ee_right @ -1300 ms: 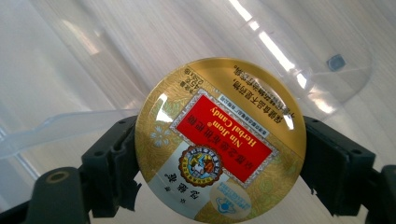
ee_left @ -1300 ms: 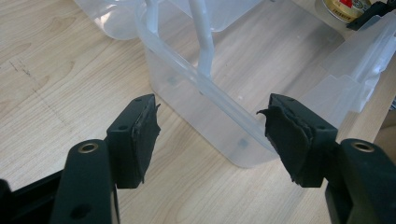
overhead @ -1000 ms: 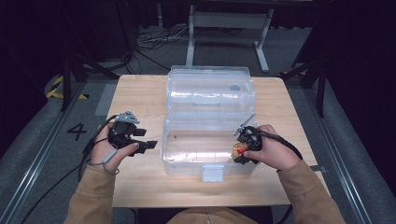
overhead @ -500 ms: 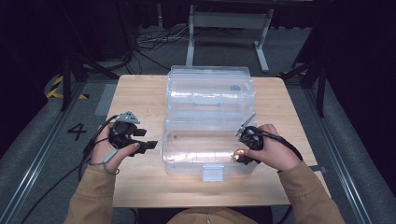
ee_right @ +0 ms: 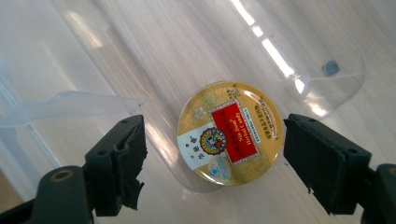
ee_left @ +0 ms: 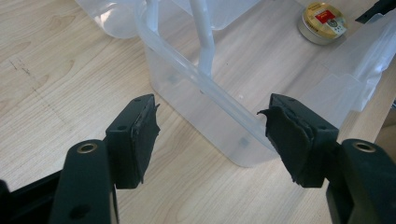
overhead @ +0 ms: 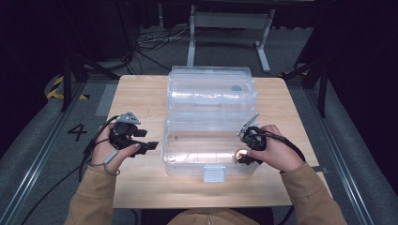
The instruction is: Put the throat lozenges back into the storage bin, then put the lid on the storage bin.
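Observation:
A clear plastic storage box point(overhead: 187, 159) stands on the wooden table point(overhead: 141, 93) with its lid point(overhead: 211, 89) thrown open to the far side. A round gold tin with a red label point(ee_right: 230, 135) lies flat on the box floor, near the front right corner point(overhead: 241, 153). My right gripper point(ee_right: 215, 123) hangs just above the tin, open, one jaw on each side and neither touching it; it reaches in from the right point(overhead: 244, 149). My left gripper point(ee_left: 208, 112) is open and empty outside the box's left wall point(ee_left: 205, 98), low over the table point(overhead: 146, 139). The tin point(ee_left: 322, 21) shows far inside.
The box's front latch tab point(overhead: 213, 174) sticks out toward me. Bare wood lies left of the box and along the near edge. Beyond the table are a metal stand point(overhead: 230, 23), cables on the floor point(overhead: 150, 42) and dark surroundings.
My right hand and the tin have shifted slightly toward the box's front right corner. The left gripper has stayed where it was.

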`<state>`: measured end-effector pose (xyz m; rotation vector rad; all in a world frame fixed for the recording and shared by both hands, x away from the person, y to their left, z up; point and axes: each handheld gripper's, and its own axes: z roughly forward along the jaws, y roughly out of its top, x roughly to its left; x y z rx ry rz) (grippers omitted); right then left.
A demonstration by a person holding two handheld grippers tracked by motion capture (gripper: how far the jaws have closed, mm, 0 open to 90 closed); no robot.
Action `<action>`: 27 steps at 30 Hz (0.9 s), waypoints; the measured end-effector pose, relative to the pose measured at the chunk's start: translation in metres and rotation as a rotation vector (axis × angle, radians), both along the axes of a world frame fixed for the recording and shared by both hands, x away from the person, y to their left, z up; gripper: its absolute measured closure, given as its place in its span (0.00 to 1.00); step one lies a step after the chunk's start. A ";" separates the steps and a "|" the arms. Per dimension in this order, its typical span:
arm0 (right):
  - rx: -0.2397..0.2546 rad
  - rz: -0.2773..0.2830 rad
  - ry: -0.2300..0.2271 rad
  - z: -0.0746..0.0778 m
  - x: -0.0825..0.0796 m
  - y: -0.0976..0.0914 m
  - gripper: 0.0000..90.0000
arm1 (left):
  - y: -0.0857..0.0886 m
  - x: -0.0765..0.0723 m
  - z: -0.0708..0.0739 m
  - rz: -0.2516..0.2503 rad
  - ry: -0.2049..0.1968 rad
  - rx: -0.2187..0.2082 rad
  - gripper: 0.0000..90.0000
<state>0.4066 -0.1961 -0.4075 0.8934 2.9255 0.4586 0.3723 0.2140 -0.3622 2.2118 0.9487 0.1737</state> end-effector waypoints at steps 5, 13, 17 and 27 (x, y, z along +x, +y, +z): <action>0.053 0.005 -0.015 0.008 -0.003 -0.007 0.23 | -0.002 0.001 -0.001 -0.008 0.004 0.004 0.38; 0.144 -0.010 -0.057 0.025 -0.010 -0.019 0.30 | -0.003 0.000 -0.001 -0.011 0.005 0.000 0.38; 0.184 -0.007 -0.078 0.034 -0.013 -0.023 0.33 | -0.003 0.001 -0.001 -0.015 0.001 -0.002 0.39; 0.298 0.016 -0.165 0.056 -0.017 -0.036 0.33 | -0.008 0.002 -0.002 -0.031 0.001 -0.009 0.39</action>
